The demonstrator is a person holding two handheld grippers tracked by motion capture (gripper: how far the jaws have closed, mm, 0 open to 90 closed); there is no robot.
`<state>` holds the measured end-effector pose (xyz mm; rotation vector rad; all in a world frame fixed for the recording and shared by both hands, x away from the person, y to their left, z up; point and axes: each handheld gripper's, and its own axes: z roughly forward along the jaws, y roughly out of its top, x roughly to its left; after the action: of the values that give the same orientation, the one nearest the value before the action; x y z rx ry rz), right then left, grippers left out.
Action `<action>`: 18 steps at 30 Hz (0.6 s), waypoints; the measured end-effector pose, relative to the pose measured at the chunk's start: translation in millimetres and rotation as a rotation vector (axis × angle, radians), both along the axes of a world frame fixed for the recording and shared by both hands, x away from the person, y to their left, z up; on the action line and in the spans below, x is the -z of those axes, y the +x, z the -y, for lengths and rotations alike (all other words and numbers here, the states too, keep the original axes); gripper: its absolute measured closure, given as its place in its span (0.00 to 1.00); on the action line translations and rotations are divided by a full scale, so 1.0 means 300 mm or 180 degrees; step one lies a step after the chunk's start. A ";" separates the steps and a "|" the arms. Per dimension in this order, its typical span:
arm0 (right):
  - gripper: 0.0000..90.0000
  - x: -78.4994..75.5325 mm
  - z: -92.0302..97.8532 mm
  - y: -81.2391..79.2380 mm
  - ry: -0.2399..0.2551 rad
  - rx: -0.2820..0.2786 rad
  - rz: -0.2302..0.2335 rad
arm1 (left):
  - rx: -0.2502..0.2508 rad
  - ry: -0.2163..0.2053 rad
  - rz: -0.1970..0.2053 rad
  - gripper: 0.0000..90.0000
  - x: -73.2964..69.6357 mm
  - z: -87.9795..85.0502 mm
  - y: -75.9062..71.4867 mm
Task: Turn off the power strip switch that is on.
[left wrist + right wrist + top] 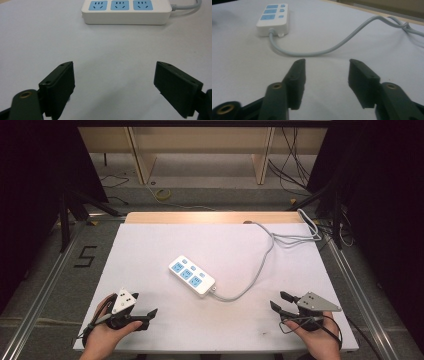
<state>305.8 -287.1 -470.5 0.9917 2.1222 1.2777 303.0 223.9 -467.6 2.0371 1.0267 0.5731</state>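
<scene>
Lying near the middle of the white table (150, 250) in the high view is one white power strip (192, 275), set at a slant, with three blue sockets in a row and three small blue switches beside them. One grey cord (260, 267) is leaving the strip's near right end, curving across the table and running off the far right corner. Two grippers are resting at the near edge, each in a hand: the left gripper (150, 316) at the near left and the right gripper (278, 301) at the near right, both well apart from the strip and both pointing inward. The floor, a marked figure five and wooden furniture are showing beyond the table here.

The left gripper view is looking along the left gripper (115, 72), whose jaws are standing wide with bare table between them. The power strip (126, 17) is lying ahead, seen from the side, its three sockets facing up; the switches are not visible from this angle.

The right gripper view is looking along the right gripper (327, 66), its jaws likewise spread wide and holding nothing. The power strip (273, 21) is sitting far ahead to the left, end on, and the cord (332, 48) is sweeping across in front of the jaws, a course the left gripper view is barely catching.
</scene>
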 end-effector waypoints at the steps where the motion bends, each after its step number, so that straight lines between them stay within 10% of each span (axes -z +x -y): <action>1: 0.63 0.000 -0.002 -0.001 -0.0012 -0.0024 -0.0015 | 0.0000 0.0000 0.0000 0.19 0.000 0.000 0.000; 10: 1.00 -0.011 -0.012 -0.013 -0.0274 -0.0094 -0.0076 | -0.0004 0.0016 0.0013 0.20 -0.001 0.007 -0.003; 18: 1.00 -0.025 -0.031 -0.010 -0.0288 -0.0147 -0.0071 | 0.0020 0.0025 0.0012 0.20 0.000 0.015 -0.003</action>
<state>302.8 -277.8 -463.0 0.9280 2.2110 1.1860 302.0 219.5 -467.6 2.0447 1.0169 0.5781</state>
